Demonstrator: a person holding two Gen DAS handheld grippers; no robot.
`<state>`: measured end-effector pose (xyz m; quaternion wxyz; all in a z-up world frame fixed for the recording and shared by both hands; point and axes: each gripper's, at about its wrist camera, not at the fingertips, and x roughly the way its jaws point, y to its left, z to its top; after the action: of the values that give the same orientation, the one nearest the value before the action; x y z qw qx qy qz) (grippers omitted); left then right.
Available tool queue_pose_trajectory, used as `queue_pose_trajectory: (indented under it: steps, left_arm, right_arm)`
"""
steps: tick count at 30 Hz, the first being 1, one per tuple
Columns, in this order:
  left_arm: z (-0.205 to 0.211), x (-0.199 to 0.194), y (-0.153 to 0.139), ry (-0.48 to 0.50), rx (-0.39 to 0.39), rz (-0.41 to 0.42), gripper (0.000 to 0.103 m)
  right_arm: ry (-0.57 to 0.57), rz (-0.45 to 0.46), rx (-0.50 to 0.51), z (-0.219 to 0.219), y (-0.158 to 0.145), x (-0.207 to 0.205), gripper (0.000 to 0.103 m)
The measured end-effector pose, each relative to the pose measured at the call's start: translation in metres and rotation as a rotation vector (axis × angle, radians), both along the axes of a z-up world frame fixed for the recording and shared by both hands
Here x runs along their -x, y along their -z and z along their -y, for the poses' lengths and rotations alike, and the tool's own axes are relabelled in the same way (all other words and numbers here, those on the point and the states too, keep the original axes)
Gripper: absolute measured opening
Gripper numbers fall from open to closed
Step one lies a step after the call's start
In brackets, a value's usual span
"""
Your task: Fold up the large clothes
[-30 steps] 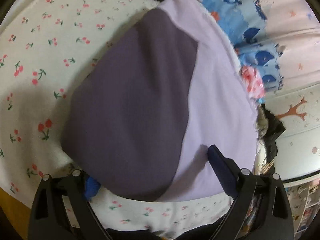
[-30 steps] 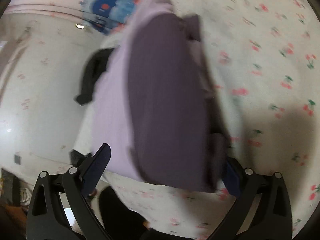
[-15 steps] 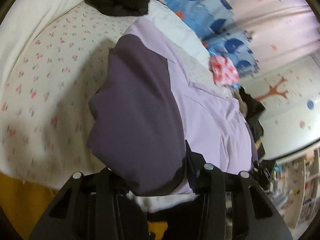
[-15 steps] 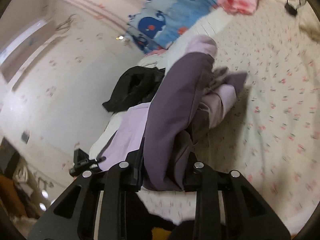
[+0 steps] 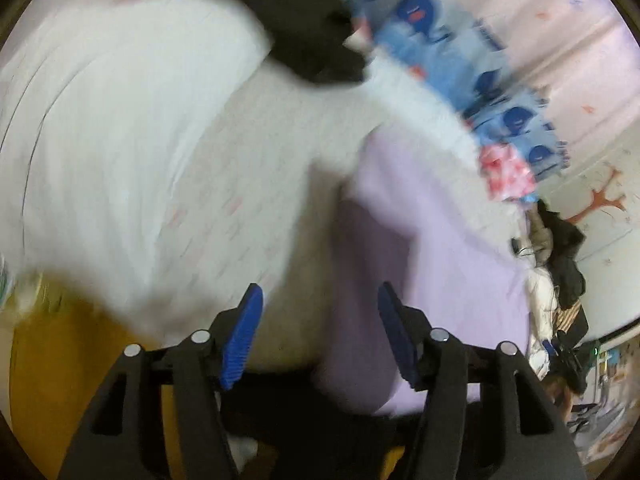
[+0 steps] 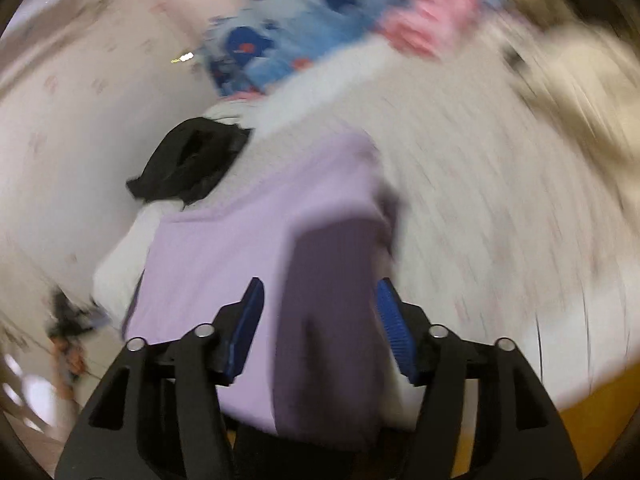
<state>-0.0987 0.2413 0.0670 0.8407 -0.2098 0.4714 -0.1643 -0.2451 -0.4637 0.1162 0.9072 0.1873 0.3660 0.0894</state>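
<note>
A lilac garment (image 5: 432, 248) with a dark purple panel (image 6: 328, 320) lies folded on the cherry-print bed sheet (image 5: 224, 184). My left gripper (image 5: 320, 332) is open and empty above the garment's left edge, near the bed's front edge. My right gripper (image 6: 318, 328) is open and empty over the dark purple panel, with the lilac part (image 6: 224, 248) to its left. Both views are blurred by motion.
A black garment (image 5: 308, 36) lies at the far side of the bed; it also shows in the right wrist view (image 6: 188, 160). A blue whale-print blanket (image 5: 472, 76) and a pink cloth (image 5: 504, 168) lie beyond. A clothes pile (image 5: 560, 264) sits at right. A white duvet (image 5: 100, 120) lies at left.
Both grippers have let go of the garment and opened. They have pulled back toward the bed's front edge. The garment now lies flatter on the sheet.
</note>
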Motion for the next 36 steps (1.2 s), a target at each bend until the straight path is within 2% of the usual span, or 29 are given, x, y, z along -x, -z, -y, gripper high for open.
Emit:
queue_pose_trajectory:
  steps: [2, 4, 6, 7, 8, 9, 10, 11, 13, 16, 17, 19, 20, 21, 22, 23, 24, 27, 29, 31, 32, 33, 35, 36]
  left_arm:
    - [0.056, -0.023, -0.017, 0.104, -0.021, 0.103, 0.068]
    - [0.113, -0.055, -0.01, 0.192, -0.045, 0.135, 0.068]
    - [0.154, -0.087, 0.009, 0.211, -0.059, 0.124, 0.068]
    - [0.17, -0.104, 0.018, 0.199, -0.097, 0.125, 0.068]
    - [0.184, -0.126, 0.042, 0.17, -0.184, 0.109, 0.068]
    - [0.187, -0.141, 0.063, 0.158, -0.236, 0.072, 0.068]
    - [0.191, -0.159, 0.093, 0.168, -0.227, -0.02, 0.068]
    - [0.19, -0.169, 0.105, 0.149, -0.195, -0.079, 0.067]
    - [0.193, -0.171, 0.089, 0.129, -0.211, -0.065, 0.065]
    - [0.195, -0.161, 0.05, 0.125, -0.247, 0.044, 0.065]
    - [0.198, -0.16, 0.041, 0.121, -0.255, 0.064, 0.065]
    - [0.206, -0.17, 0.037, 0.119, -0.277, 0.09, 0.066]
    - [0.212, -0.182, 0.046, 0.117, -0.3, 0.068, 0.066]
    - [0.215, -0.196, 0.063, 0.119, -0.334, 0.035, 0.066]
    - [0.222, -0.2, 0.079, 0.133, -0.361, -0.004, 0.066]
    - [0.221, -0.207, 0.1, 0.147, -0.332, -0.06, 0.067]
    - [0.209, -0.205, 0.104, 0.14, -0.325, -0.07, 0.067]
    - [0.199, -0.194, 0.081, 0.147, -0.306, -0.048, 0.067]
    - [0.179, -0.177, 0.064, 0.143, -0.275, -0.027, 0.067]
    - [0.139, -0.145, 0.044, 0.128, -0.246, 0.009, 0.068]
    - [0.121, -0.127, 0.039, 0.118, -0.24, 0.008, 0.07]
    - [0.112, -0.119, 0.041, 0.11, -0.233, 0.0, 0.072]
    - [0.073, -0.084, 0.053, 0.098, -0.2, -0.056, 0.073]
    - [0.06, -0.07, 0.061, 0.091, -0.183, -0.081, 0.073]
  right_arm:
    - [-0.045, -0.006, 0.103, -0.032, 0.001, -0.059, 0.061]
    - [-0.04, -0.034, 0.177, -0.051, 0.016, -0.101, 0.061]
    - [0.0, -0.099, 0.282, -0.065, 0.045, -0.148, 0.061]
    - [0.01, -0.154, 0.345, -0.068, 0.069, -0.17, 0.061]
    - [0.004, -0.202, 0.36, -0.07, 0.095, -0.188, 0.061]
    - [-0.01, -0.255, 0.324, -0.067, 0.116, -0.201, 0.062]
    - [-0.012, -0.264, 0.282, -0.065, 0.117, -0.204, 0.062]
    - [-0.008, -0.276, 0.26, -0.062, 0.108, -0.205, 0.062]
    - [0.002, -0.261, 0.29, -0.063, 0.091, -0.201, 0.062]
    - [0.001, -0.166, 0.289, -0.064, 0.056, -0.211, 0.063]
    - [0.0, -0.151, 0.283, -0.064, 0.053, -0.223, 0.064]
    - [-0.019, -0.179, 0.304, -0.074, 0.066, -0.246, 0.065]
    - [-0.024, -0.227, 0.335, -0.081, 0.083, -0.257, 0.067]
    - [-0.041, -0.332, 0.358, -0.085, 0.119, -0.271, 0.068]
    - [-0.044, -0.356, 0.336, -0.085, 0.132, -0.281, 0.069]
    - [-0.028, -0.357, 0.302, -0.081, 0.131, -0.284, 0.07]
    - [-0.026, -0.363, 0.275, -0.077, 0.123, -0.285, 0.069]
    - [-0.051, -0.312, 0.173, -0.056, 0.087, -0.255, 0.069]
    - [-0.041, -0.229, 0.068, -0.029, 0.054, -0.2, 0.071]
    - [-0.009, -0.19, 0.023, -0.002, 0.04, -0.144, 0.08]
    - [0.007, -0.189, 0.005, 0.007, 0.04, -0.12, 0.088]
    - [0.024, -0.203, -0.043, 0.023, 0.046, -0.086, 0.089]
    - [0.036, -0.251, -0.205, 0.048, 0.072, -0.026, 0.089]
    - [0.039, -0.271, -0.264, 0.053, 0.083, -0.011, 0.089]
